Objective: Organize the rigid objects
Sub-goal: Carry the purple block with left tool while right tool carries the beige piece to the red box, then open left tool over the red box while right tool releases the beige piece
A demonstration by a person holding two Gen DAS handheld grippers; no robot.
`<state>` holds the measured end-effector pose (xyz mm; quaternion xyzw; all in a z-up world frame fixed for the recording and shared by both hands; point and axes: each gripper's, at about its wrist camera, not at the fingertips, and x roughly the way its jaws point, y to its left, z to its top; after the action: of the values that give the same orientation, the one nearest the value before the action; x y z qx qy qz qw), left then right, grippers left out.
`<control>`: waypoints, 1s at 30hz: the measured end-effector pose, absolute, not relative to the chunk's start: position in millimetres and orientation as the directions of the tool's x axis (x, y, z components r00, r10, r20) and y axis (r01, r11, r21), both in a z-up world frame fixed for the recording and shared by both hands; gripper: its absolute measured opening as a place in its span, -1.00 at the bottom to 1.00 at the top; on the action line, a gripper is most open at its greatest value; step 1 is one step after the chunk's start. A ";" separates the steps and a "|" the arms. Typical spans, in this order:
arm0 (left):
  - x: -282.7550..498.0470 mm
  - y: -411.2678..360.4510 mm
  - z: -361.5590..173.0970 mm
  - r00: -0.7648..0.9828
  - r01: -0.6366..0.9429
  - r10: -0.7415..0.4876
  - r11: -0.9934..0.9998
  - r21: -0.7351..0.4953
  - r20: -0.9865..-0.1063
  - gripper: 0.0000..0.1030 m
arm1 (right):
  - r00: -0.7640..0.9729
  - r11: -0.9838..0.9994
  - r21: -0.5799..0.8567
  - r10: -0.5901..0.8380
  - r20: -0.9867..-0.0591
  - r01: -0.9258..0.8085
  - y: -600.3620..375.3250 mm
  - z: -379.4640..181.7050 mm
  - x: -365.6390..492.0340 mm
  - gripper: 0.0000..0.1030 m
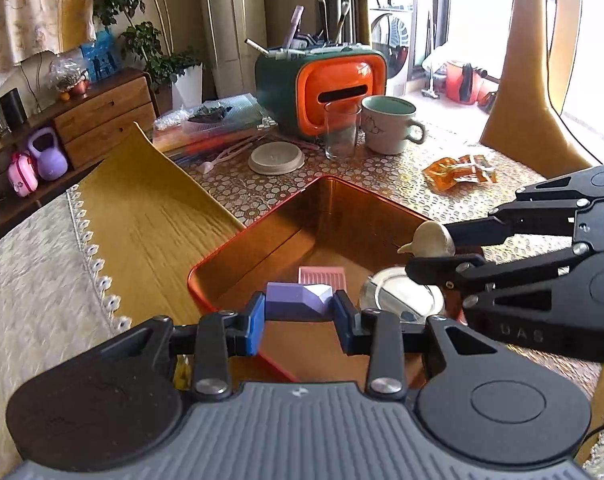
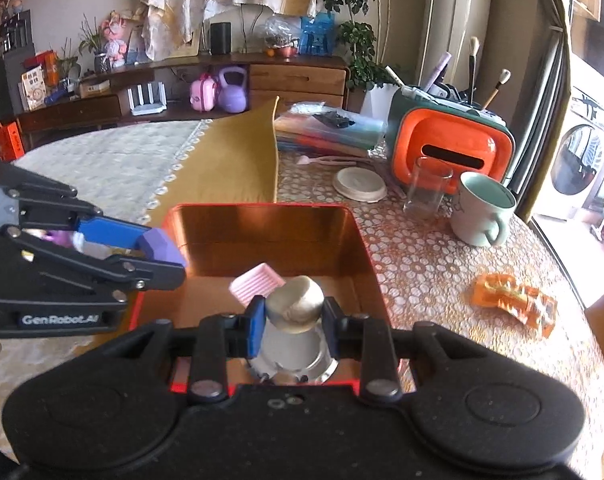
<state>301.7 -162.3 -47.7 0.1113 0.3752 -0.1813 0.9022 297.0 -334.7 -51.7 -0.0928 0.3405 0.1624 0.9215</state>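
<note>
1. Left gripper (image 1: pixel 298 310) clamped on a purple faceted block (image 1: pixel 298 300), hanging over the near left rim of the copper tin (image 1: pixel 262 236); block well above the floor of the tin.
2. Right gripper (image 2: pixel 292 322) clenched on a pale rounded piece (image 2: pixel 296 304) with a small spout-like tip, poised over the near part of the tin, right of the block.
3. Already inside the tin: a pink ribbed tray (image 2: pixel 256 282) toward the far side and a shiny round metal lid (image 2: pixel 292 354) directly below the pale piece.
4. Risk: dropped from this height, likely bounce of the rounded piece off the metal lid, then a roll or a knock against the tray.
5. Risk: block close to the rim; let go too early, possible strike on the edge and a fall onto the bench (image 2: pixel 422 248).
6. Risk: both grippers crowded over the same near corner; possible clash of the jaws while lowering together.
7. Glass (image 2: pixel 426 188) and mug (image 2: pixel 484 210) well apart on the far right, unlikely to be caught.
</note>
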 end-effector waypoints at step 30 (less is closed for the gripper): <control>379.9 -185.9 -101.3 0.540 0.369 -0.135 0.925 0.089 -0.831 -0.32 | 0.615 0.937 -0.029 0.205 -0.761 -0.348 -334.3 -94.6 363.3 -0.40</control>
<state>379.9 -185.9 -101.3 0.1277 0.4570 -0.1451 0.8682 363.3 -334.3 -94.6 -0.0869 0.4103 0.1547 0.8945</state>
